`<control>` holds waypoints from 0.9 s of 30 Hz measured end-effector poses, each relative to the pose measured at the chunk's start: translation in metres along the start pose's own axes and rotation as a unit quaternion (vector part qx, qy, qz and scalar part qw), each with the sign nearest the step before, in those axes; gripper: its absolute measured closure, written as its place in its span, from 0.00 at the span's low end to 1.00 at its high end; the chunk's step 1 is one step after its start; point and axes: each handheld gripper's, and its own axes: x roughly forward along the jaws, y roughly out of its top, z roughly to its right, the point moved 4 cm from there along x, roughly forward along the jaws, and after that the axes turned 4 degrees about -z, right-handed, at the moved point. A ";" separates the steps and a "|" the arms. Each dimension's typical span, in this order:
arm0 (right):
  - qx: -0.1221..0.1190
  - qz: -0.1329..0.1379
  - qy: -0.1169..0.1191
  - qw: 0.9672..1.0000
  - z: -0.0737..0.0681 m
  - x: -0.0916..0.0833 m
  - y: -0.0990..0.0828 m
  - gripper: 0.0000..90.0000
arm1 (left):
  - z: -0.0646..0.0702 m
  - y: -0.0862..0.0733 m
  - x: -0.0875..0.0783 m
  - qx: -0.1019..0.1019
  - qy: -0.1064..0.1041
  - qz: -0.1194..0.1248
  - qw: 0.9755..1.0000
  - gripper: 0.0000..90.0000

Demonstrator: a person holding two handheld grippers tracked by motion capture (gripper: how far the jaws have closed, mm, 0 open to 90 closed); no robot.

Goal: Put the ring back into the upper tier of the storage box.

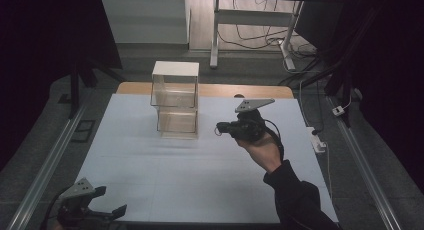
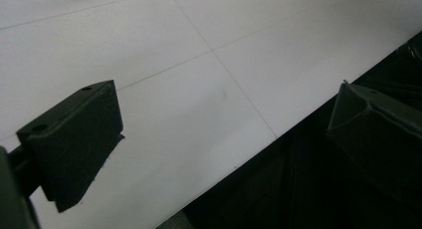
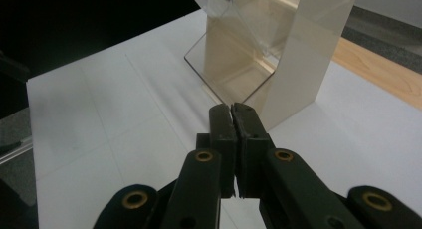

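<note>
Hovering just right of the clear rack (image 1: 174, 101), the right gripper (image 1: 220, 127) has its jaws pressed together with nothing between them, seen plainly in the right gripper view (image 3: 232, 114). The rack stands upright toward the far middle of the white sheet (image 1: 200, 175). It looks like two open-fronted tiers stacked one on the other, both apparently empty, though the dim light and the transparent walls make that hard to be sure of. The left gripper (image 1: 112, 205) rests at the near left corner of the sheet, jaws spread wide and holding nothing; its own view has one jaw over the sheet and the other past the edge.

The likely trouble is the rack itself. It is tall and light-looking, so a sideways nudge from the closed right jaws could tip or slide it, and the upper tier might shift off the lower.

Count: one rack of two tiers, two grippers, one sheet.
</note>
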 end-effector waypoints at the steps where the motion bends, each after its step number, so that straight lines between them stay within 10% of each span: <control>1: 0.000 0.000 0.000 1.000 0.000 0.000 0.000 0.98 | 0.000 0.000 0.000 0.000 0.000 0.000 1.000 0.01; 27: -0.015 0.035 0.011 0.999 -0.005 0.024 0.062 0.98 | -0.001 0.000 -0.001 -0.007 -0.003 0.005 1.000 0.00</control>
